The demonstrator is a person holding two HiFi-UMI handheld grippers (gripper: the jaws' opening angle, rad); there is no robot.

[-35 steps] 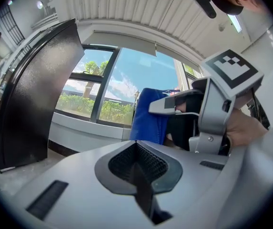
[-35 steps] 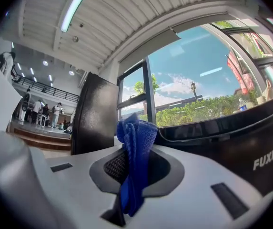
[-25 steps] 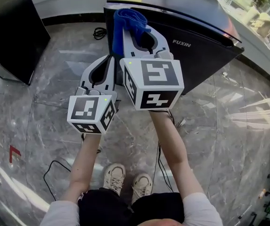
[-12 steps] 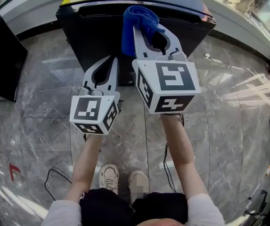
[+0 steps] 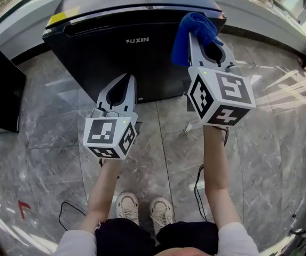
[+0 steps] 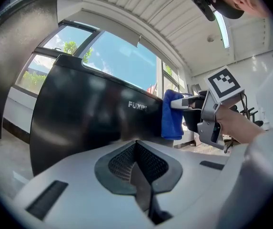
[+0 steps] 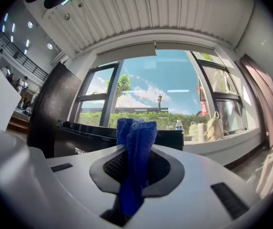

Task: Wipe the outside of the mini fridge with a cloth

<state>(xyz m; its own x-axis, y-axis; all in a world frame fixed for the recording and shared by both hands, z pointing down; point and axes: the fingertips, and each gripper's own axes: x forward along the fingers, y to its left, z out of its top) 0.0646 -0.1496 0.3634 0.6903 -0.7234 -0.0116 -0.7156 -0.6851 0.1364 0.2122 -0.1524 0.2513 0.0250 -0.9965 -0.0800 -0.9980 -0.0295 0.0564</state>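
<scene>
Both bare forearms reach forward from 6 o'clock. The left gripper (image 5: 124, 82), at 8 o'clock of its partner, has its jaws pressed together with nothing between. The right gripper (image 5: 208, 45), extended farther toward 1 o'clock, pinches a blue cloth (image 5: 187, 35).

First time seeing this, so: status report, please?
Right gripper shut on blue cloth, by top corner of mini fridge. Left gripper shut, empty. Nothing blocking.
</scene>
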